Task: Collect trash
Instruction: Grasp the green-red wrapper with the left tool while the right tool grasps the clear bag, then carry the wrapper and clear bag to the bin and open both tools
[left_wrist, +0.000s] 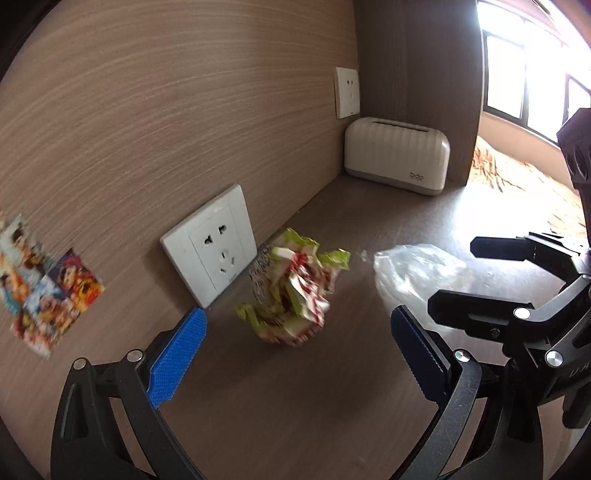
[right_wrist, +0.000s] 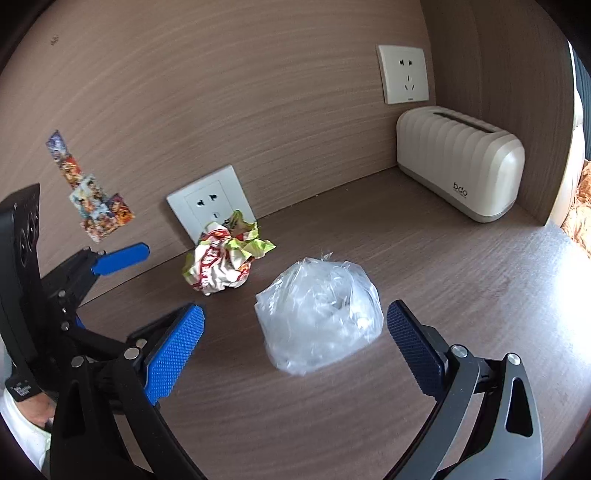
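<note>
Left hand-held gripper (left_wrist: 298, 339): we see its blue pads spread wide, empty, low over the worktop (left_wrist: 295, 406) with the crumpled wrapper between and just ahead of them.
Right hand-held gripper (right_wrist: 295, 332): spread wide as well, pinching nothing; the clear plastic bag sits between its pads, and we cannot tell whether either pad touches it.
Crumpled wrapper (left_wrist: 291, 288): a green, red and white wad on the worktop, near the back wall, just in front of the lower wall socket (left_wrist: 210, 247); its print is blurred and we cannot read it.
Clear plastic bag (right_wrist: 319, 314): a bunched ball on the worktop, just to the right of the wrapper; we cannot make out its contents.
Tissue box (right_wrist: 460, 166): cream, ribbed, in the back right corner, well apart from the trash.
Stickers (right_wrist: 92, 199): on the wall, too smeared to make out.
Person: only a white sleeve (right_wrist: 18, 424) shows, cut off at the edge of the right wrist view.
</note>
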